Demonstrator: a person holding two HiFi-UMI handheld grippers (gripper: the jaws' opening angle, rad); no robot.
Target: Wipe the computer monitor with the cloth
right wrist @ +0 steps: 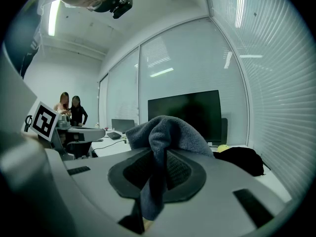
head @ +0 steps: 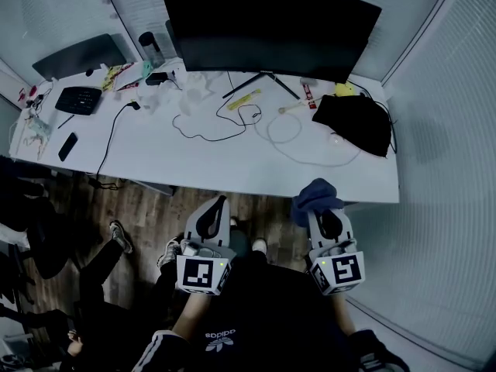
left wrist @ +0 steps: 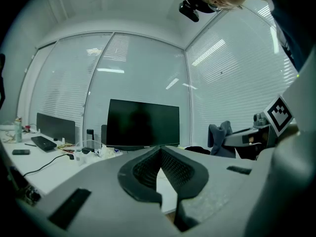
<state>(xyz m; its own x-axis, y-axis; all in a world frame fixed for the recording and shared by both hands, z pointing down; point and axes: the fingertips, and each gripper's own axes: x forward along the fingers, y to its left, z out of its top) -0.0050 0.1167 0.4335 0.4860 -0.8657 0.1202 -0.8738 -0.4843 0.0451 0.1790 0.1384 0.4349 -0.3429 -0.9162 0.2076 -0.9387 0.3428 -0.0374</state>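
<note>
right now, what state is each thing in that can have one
monitor: screen dark, upright on the desk
second monitor: screen dark
left gripper: shut, nothing between the jaws
right gripper: shut on the cloth
cloth: bunched, clamped, off the desk

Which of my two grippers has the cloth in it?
The right gripper: its jaws are shut on the blue-grey cloth. The left gripper has its jaws shut with nothing between them.
</note>
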